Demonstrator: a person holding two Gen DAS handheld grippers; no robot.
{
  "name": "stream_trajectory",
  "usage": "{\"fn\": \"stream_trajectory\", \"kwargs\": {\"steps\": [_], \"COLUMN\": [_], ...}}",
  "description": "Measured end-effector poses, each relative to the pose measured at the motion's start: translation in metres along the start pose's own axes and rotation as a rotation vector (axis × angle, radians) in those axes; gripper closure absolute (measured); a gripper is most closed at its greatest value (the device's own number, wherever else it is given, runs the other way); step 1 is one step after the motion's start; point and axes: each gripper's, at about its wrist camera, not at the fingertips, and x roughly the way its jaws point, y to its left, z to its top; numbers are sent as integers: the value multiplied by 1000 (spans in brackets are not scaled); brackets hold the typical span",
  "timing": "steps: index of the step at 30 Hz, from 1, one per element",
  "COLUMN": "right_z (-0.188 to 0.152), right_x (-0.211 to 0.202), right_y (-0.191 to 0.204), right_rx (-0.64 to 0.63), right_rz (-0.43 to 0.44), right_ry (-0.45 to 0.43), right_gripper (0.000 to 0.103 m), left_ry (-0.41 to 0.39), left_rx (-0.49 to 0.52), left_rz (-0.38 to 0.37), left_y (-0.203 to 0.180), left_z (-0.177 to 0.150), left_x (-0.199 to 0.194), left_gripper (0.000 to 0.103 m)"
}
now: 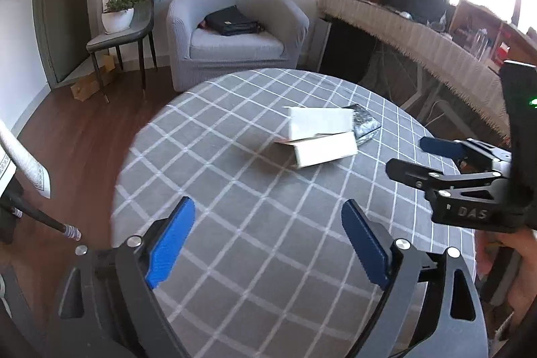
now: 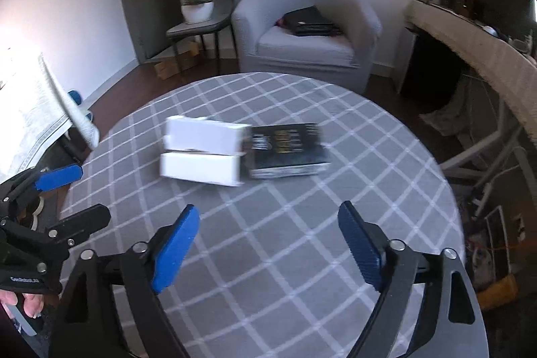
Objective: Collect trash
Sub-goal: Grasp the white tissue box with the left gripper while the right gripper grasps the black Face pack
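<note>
An opened white carton (image 1: 322,136) (image 2: 203,151) lies on the round table with the grey checked cloth (image 1: 235,190) (image 2: 302,223), its two halves side by side. A dark printed box (image 2: 288,150) (image 1: 364,123) lies against it. My left gripper (image 1: 268,237) hovers over the near part of the table, open, nothing between its blue pads. My right gripper (image 2: 268,240) hangs likewise over the near side, open and empty. Each gripper shows at the edge of the other's view: the right gripper (image 1: 412,156) and the left gripper (image 2: 84,193).
A grey armchair (image 1: 235,32) (image 2: 308,32) with a black bag stands beyond the table. A chair with a potted plant (image 1: 124,9) stands left of it. A long fringed sideboard (image 1: 419,36) runs along the right. A hand (image 2: 27,301) holds the left gripper.
</note>
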Motion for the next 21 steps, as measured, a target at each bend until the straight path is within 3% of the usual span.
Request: {"fn": "stream_trajectory", "kwargs": {"steps": [11, 21], "right_z": [-8, -8], "right_x": [2, 6], "right_y": [-68, -77], "right_rx": [129, 148], "right_rz": [29, 40], "right_ry": [4, 6], "right_gripper": [16, 16], "left_ry": [71, 77], "left_rx": [-34, -103], "left_rz": [113, 79], "left_y": [-41, -53], "left_z": [17, 27], "left_x": [64, 80], "left_gripper": [11, 11]}}
